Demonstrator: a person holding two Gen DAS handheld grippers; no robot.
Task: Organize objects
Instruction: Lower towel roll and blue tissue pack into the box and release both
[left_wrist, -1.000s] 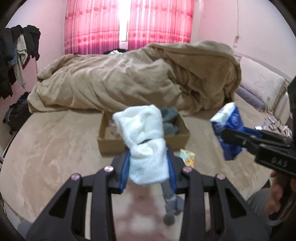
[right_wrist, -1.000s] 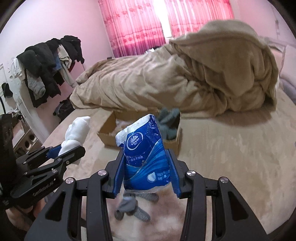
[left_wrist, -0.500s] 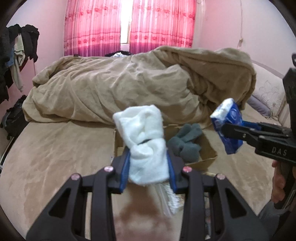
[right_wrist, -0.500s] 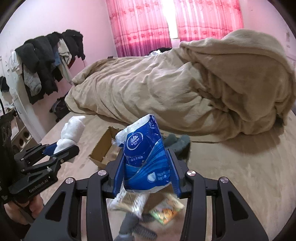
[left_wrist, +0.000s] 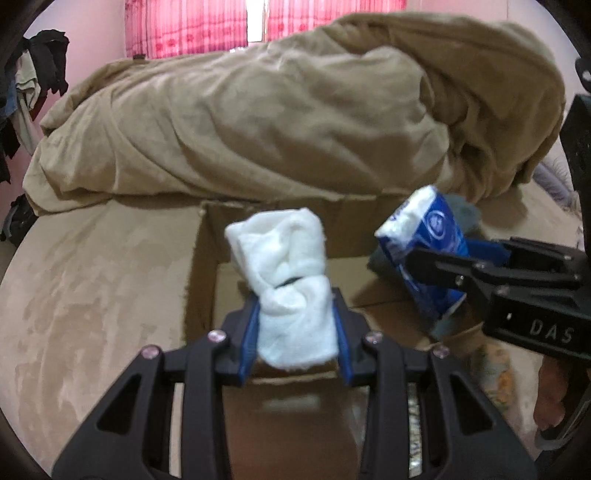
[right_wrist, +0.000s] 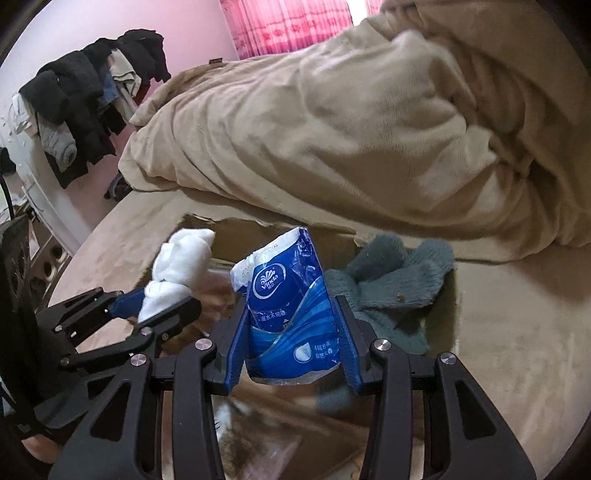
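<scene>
My left gripper (left_wrist: 295, 332) is shut on a white rolled cloth (left_wrist: 284, 280) and holds it over the open cardboard box (left_wrist: 207, 258). The cloth also shows in the right wrist view (right_wrist: 177, 269). My right gripper (right_wrist: 291, 343) is shut on a blue tissue pack (right_wrist: 288, 306), held above the same box (right_wrist: 229, 225); the pack shows in the left wrist view (left_wrist: 424, 251) to the right of the cloth. Grey-green fuzzy gloves (right_wrist: 391, 288) lie at the box's right side, just beyond the tissue pack.
The box sits on a tan bed sheet (left_wrist: 92, 277). A bunched tan duvet (left_wrist: 295, 110) rises right behind it. Dark clothes hang on a rack (right_wrist: 85, 103) at the left. A printed packet (left_wrist: 491, 369) lies below the right gripper. Pink curtains are at the back.
Both grippers have moved forward and down toward the box, which now fills the lower middle of both views. Each still holds its object.
</scene>
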